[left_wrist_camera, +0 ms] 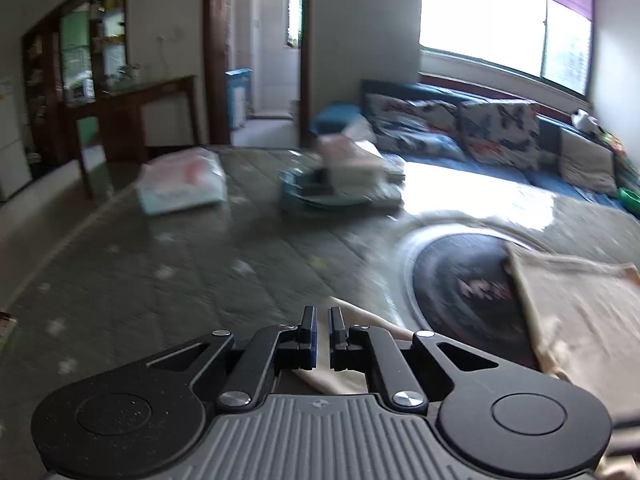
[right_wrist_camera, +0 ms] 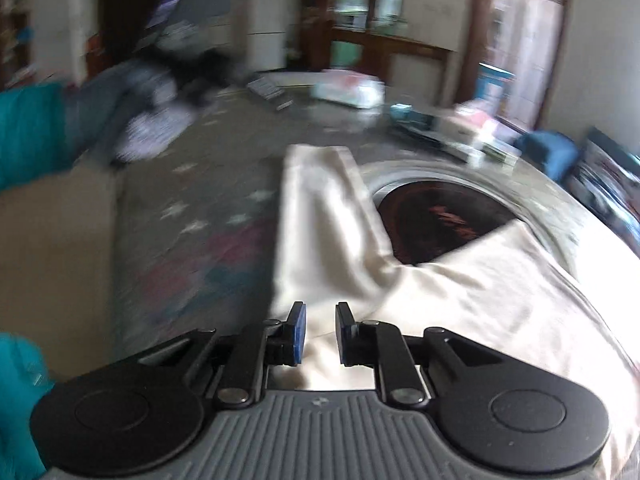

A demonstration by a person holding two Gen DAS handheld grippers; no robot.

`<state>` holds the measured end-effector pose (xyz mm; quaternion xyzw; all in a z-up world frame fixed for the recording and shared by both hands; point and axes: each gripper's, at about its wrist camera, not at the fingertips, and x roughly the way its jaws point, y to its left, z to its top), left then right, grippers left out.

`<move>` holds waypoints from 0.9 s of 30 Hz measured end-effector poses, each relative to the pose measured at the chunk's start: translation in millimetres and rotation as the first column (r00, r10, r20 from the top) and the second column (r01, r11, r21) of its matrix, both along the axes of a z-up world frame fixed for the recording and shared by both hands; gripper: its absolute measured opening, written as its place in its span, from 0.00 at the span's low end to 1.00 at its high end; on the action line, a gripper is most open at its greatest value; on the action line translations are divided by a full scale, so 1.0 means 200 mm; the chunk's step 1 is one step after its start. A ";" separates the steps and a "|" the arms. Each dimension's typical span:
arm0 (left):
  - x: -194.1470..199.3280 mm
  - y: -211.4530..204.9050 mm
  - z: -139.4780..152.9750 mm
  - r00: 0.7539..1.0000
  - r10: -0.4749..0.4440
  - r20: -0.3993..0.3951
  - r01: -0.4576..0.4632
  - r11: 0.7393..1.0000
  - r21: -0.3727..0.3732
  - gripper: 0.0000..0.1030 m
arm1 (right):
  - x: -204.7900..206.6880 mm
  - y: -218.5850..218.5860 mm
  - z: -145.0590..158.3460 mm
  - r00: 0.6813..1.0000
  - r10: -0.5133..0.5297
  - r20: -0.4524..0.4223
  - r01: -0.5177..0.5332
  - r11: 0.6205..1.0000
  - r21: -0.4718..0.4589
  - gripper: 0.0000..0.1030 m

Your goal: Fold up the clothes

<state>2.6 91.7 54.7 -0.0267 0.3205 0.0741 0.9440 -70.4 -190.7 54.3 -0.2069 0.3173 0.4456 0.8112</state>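
Note:
A cream T-shirt (left_wrist_camera: 580, 320) with a round dark print (left_wrist_camera: 460, 280) lies on a grey quilted surface (left_wrist_camera: 200, 280). My left gripper (left_wrist_camera: 322, 320) hovers over a cream edge of it. Its fingers are nearly together, with only a thin slit and nothing visible between them. In the right wrist view the T-shirt (right_wrist_camera: 480, 300) has one cream flap (right_wrist_camera: 320, 208) lying over the left of the print (right_wrist_camera: 440, 220). My right gripper (right_wrist_camera: 321, 320) is just above the cloth near its lower edge, fingers a little apart and holding nothing. Both views are motion-blurred.
A plastic-wrapped packet (left_wrist_camera: 180, 184) and a stack of boxes and folded items (left_wrist_camera: 344, 176) sit further back on the surface. Behind them is a blue sofa with cushions (left_wrist_camera: 480, 132). A loose heap of clothes (right_wrist_camera: 152, 120) lies at the left, beside a teal sleeve (right_wrist_camera: 28, 128).

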 end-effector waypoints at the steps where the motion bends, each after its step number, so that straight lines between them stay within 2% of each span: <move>1: 0.01 -0.02 -0.02 1.000 -0.013 -0.008 0.013 1.000 0.002 0.08 | 0.03 0.01 -0.01 0.999 -0.034 -0.009 0.034 0.999 -0.001 0.16; 5: 0.03 -0.11 -0.11 0.998 -0.052 -0.043 0.053 0.998 0.016 0.08 | 0.10 0.05 -0.06 0.997 -0.066 -0.028 0.066 0.998 -0.011 0.16; 9: 0.06 -0.08 -0.17 0.996 0.002 -0.085 0.001 0.999 0.040 0.09 | 0.09 0.09 -0.09 0.999 -0.038 -0.033 0.037 0.999 -0.026 0.20; 13: 0.03 -0.02 -0.18 0.996 0.052 -0.073 -0.049 0.998 0.037 0.09 | 0.08 0.08 -0.07 1.000 -0.024 -0.009 0.024 1.000 -0.013 0.22; 16: 0.01 0.00 -0.19 0.995 0.072 -0.069 -0.069 0.996 0.049 0.09 | 0.15 0.08 -0.05 0.996 -0.085 -0.007 0.086 0.996 0.025 0.27; 19: 0.01 0.00 -0.19 0.994 0.085 -0.070 -0.080 0.994 0.068 0.09 | 0.24 0.10 -0.07 0.991 -0.124 -0.044 0.126 0.991 0.036 0.30; 23: 0.01 0.01 -0.19 0.993 0.099 -0.070 -0.093 0.992 0.082 0.09 | 0.25 0.15 -0.12 0.994 -0.093 -0.053 0.093 0.996 0.001 0.33; 27: 0.00 0.04 -0.19 0.991 0.114 -0.073 -0.108 0.991 0.082 0.09 | 0.21 0.12 -0.08 0.996 -0.079 -0.031 0.079 0.997 0.004 0.33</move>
